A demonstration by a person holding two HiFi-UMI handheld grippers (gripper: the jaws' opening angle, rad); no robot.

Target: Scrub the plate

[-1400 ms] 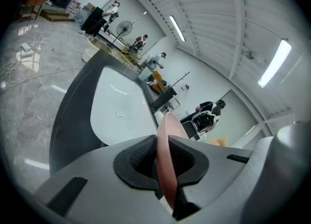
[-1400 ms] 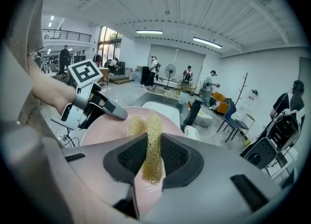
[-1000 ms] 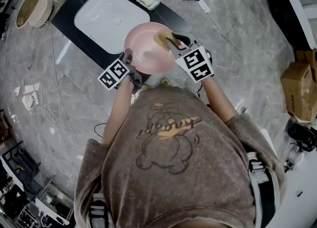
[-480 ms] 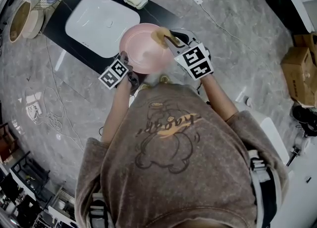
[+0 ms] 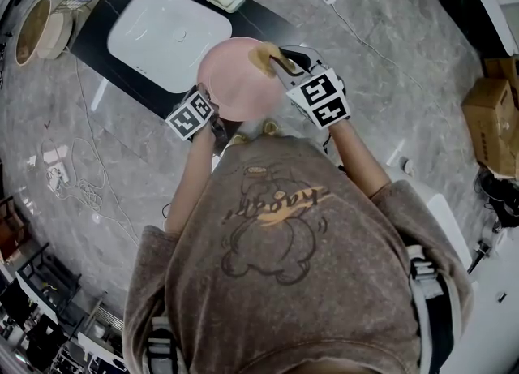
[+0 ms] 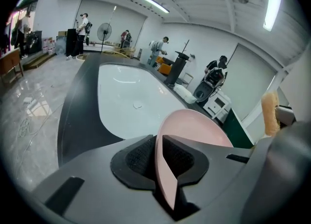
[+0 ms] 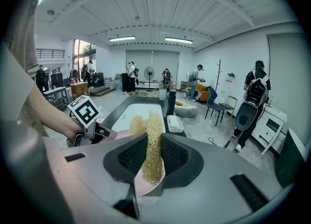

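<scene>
Pinching pink plate [image 5: 235, 80] by its near rim in narrow left gripper [image 5: 212, 118] jaws, clamping yellow mesh scrubber [image 5: 263, 58] in right gripper [image 5: 284, 66] against plate's far rim, both angled down, white basin [image 5: 166, 36] beyond fingertips in black counter [image 5: 104, 40], grey marble floor [image 5: 389, 56].

Brown short-sleeved T-shirt [image 5: 324, 299], cartoon outline print [image 5: 272, 230]

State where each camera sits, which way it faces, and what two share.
Head view: on the person's head, looking down at shoulders, forearms, plate, sink.
Left gripper view: on left gripper, looking along jaws clamping the plate's rim.
Right gripper view: on right gripper, looking along jaws clamping the scrubber.
Both gripper views share the sink.
</scene>
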